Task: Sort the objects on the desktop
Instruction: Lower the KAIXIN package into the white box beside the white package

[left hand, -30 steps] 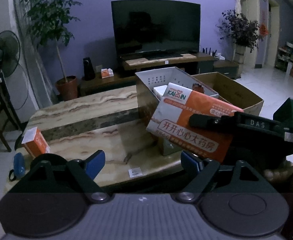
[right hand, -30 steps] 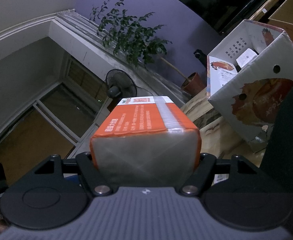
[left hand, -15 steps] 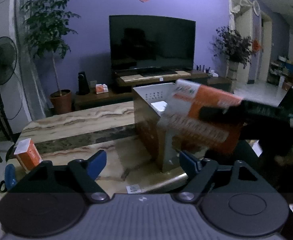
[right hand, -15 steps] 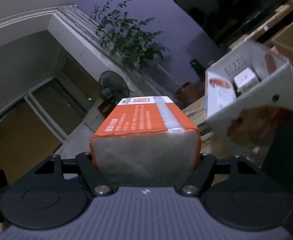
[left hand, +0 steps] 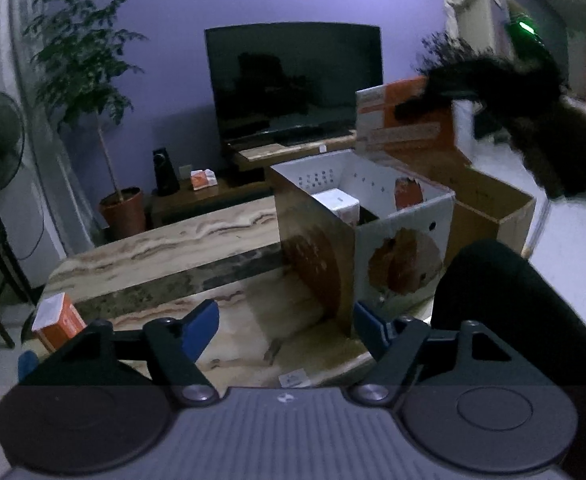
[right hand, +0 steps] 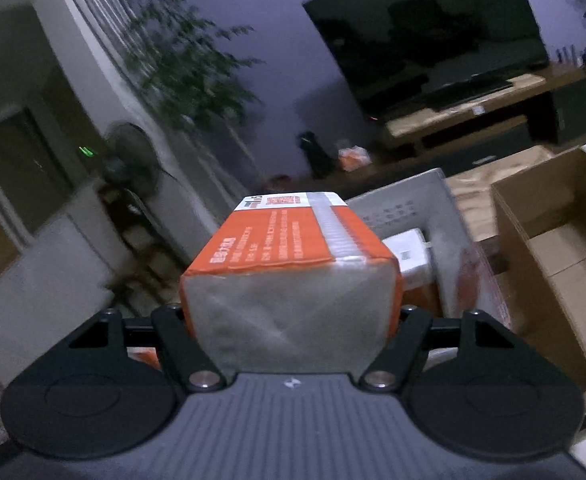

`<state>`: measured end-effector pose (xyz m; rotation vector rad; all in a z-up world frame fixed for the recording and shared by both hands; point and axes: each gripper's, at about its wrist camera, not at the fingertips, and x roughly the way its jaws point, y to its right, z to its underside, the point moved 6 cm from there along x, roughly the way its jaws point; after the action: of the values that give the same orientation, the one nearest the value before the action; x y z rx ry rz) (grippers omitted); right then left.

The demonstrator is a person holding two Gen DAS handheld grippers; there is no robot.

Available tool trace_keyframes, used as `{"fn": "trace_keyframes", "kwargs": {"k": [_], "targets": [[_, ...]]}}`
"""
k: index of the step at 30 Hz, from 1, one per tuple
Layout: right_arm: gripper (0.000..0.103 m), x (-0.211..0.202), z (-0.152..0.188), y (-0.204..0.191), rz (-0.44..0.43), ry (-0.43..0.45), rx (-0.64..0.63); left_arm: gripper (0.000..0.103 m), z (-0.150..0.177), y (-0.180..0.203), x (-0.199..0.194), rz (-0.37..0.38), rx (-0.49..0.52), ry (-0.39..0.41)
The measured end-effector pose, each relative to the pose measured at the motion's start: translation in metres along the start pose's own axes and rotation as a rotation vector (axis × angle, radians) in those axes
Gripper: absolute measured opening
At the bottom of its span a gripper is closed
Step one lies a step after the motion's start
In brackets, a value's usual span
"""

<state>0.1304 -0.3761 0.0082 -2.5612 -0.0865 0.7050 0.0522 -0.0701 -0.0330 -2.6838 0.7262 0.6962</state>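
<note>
- Left wrist view: the left gripper (left hand: 285,330) sits low in the frame over the table (left hand: 165,248). Its jaws are closing, and nothing is between them. A small orange box (left hand: 59,320) stands at the lower left, on the table edge, near this gripper. The white box (left hand: 363,200) stands in the middle, with a brown box (left hand: 493,196) just behind it. At the upper right, blurred, the right gripper (left hand: 445,98) holds the big orange box (left hand: 407,120) up above both boxes.
- Right wrist view: the right gripper (right hand: 291,320) is clamped on the big orange box (right hand: 293,248). Its long side points straight away, toward the white box (right hand: 405,204). The brown box (right hand: 553,240) lies at the right, open and bare inside.
- Only this view shows into the brown box; only the left one shows the small orange box.
</note>
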Motion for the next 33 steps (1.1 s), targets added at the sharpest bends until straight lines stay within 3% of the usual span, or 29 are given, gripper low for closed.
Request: {"fn": "trace_keyframes", "kwargs": {"k": [4, 15, 21, 33], "targets": [[0.074, 0.041, -0.01, 0.003, 0.102, -0.121, -0.081, 0.074, 0.002, 0.0, 0.02, 0.019, 0.018, -0.023], [0.073, 0.127, -0.005, 0.007, 0.253, -0.403, -0.217, 0.074, 0.001, -0.028, 0.078, 0.101, -0.036, -0.051], [0.073, 0.162, 0.007, 0.019, 0.306, -0.529, -0.192, 0.074, 0.01, -0.034, 0.099, 0.161, -0.057, -0.067], [0.074, 0.218, 0.026, 0.045, 0.365, -0.72, -0.129, 0.074, 0.026, -0.053, 0.122, 0.182, -0.155, -0.118]]}}
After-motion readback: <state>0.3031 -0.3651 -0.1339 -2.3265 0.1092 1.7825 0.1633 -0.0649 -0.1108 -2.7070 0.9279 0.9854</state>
